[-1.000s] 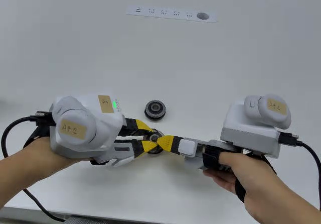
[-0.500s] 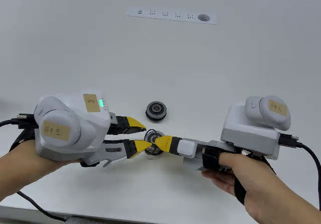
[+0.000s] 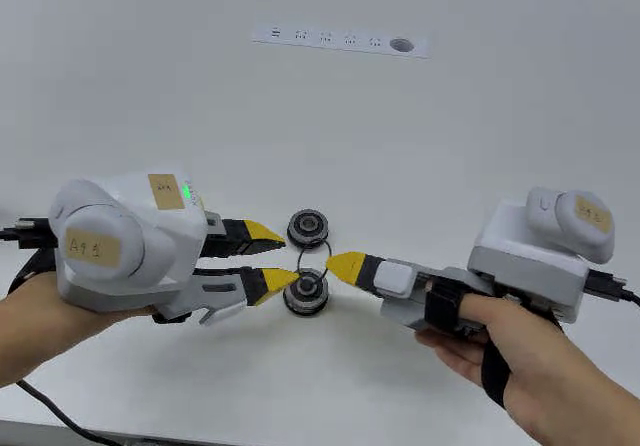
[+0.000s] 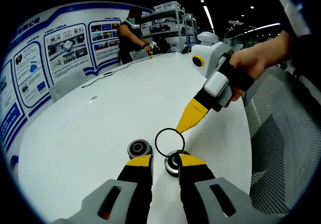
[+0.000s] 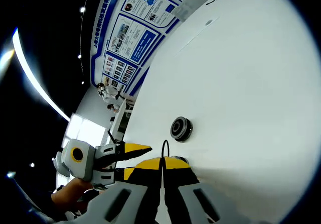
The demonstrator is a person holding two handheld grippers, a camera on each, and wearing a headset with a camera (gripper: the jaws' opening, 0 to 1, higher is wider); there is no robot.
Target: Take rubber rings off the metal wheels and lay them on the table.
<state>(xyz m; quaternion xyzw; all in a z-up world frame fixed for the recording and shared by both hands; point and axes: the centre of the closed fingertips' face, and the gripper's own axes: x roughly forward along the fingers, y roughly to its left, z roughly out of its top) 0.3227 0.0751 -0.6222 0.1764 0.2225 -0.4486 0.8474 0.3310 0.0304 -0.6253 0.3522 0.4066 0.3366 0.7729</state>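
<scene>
Right tool (image 3: 338, 263) was pressed shut on the rubber ring (image 4: 156, 141), holding it upright just above the near wheel (image 3: 306, 293); ring looked clear of that wheel, though contact at its lower edge was unclear; left tool (image 3: 270, 258) was spread, lower jaw tip just beside the near wheel; far wheel (image 3: 308, 227) sat on the white bench (image 3: 420, 146), close behind.

White table (image 3: 480, 136): two wheels (image 3: 308, 228), socket strip (image 3: 340, 40)
</scene>
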